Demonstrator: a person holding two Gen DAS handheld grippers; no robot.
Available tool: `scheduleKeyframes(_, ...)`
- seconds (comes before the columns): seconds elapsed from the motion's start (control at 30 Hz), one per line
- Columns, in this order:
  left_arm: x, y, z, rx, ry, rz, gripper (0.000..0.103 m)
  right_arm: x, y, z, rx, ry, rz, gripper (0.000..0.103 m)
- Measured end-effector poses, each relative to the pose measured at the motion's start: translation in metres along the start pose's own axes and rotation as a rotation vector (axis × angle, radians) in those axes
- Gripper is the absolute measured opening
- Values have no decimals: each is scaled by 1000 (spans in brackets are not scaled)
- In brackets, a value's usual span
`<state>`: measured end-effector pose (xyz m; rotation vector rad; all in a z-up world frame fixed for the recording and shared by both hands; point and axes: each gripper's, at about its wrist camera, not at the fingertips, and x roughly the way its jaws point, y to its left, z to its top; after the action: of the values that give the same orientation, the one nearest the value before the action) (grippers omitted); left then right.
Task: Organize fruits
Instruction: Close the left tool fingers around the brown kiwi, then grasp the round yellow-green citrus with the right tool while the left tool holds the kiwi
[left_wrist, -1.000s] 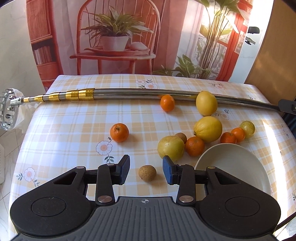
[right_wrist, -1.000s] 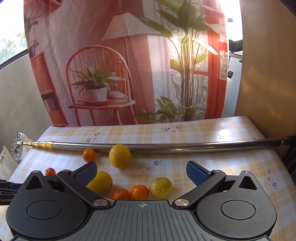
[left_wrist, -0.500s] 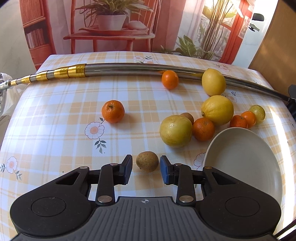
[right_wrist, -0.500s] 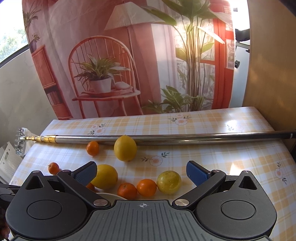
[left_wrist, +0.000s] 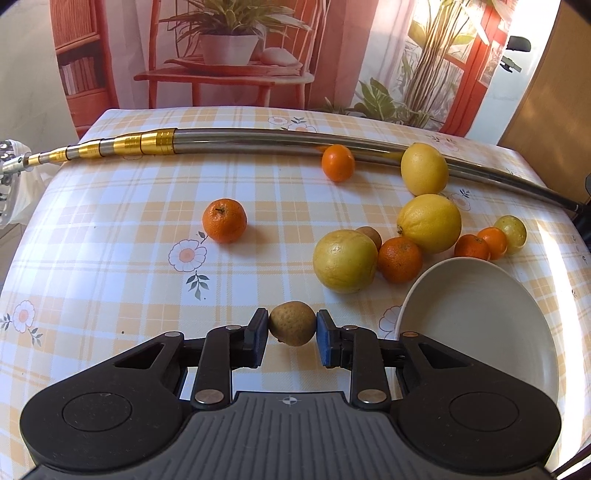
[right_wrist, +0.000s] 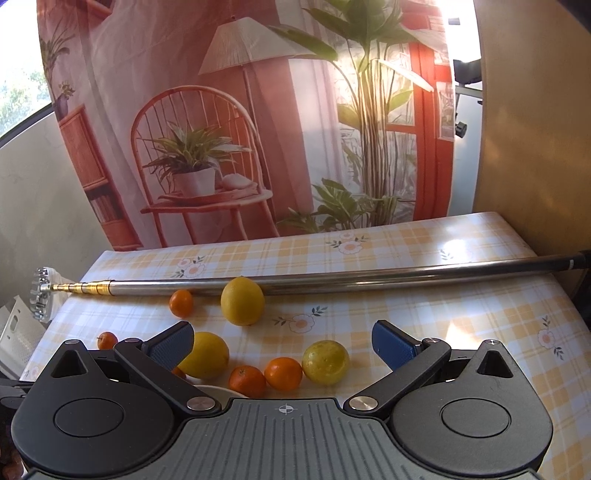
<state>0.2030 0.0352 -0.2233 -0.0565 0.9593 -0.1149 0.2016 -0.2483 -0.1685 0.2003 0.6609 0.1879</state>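
A small brown fruit (left_wrist: 292, 323) sits between the pads of my left gripper (left_wrist: 292, 326), which is shut on it just above the checked tablecloth. To its right lies a white plate (left_wrist: 480, 317). Beyond the plate cluster a pale yellow round fruit (left_wrist: 344, 260), a tangerine (left_wrist: 399, 259), a lemon (left_wrist: 430, 223) and a second brown fruit (left_wrist: 370, 235). A lone tangerine (left_wrist: 224, 220) sits further left. My right gripper (right_wrist: 282, 341) hangs open above the table, over two tangerines (right_wrist: 283, 373) and a yellow-green fruit (right_wrist: 325, 362).
A long metal telescopic pole (left_wrist: 258, 138) lies across the far side of the table, with a tangerine (left_wrist: 338, 163) and a lemon (left_wrist: 424, 168) against it. A printed backdrop (right_wrist: 240, 122) hangs behind the table. A brown panel (right_wrist: 535, 110) stands at the right.
My left gripper moved forward around the small brown fruit and shut on it. The right gripper drew back and rose a little, staying open.
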Motion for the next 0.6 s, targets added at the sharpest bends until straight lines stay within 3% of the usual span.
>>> scheduleKeyframes(0.4, -62, -25, -9, 10, -122, 73, 29, -21, -16, -7, 27, -48, 65, 103)
scheduleKeyframes(0.6, -76, -39, -17, 22, -146, 92, 29, -34, -23, -14, 39, -53, 89, 103)
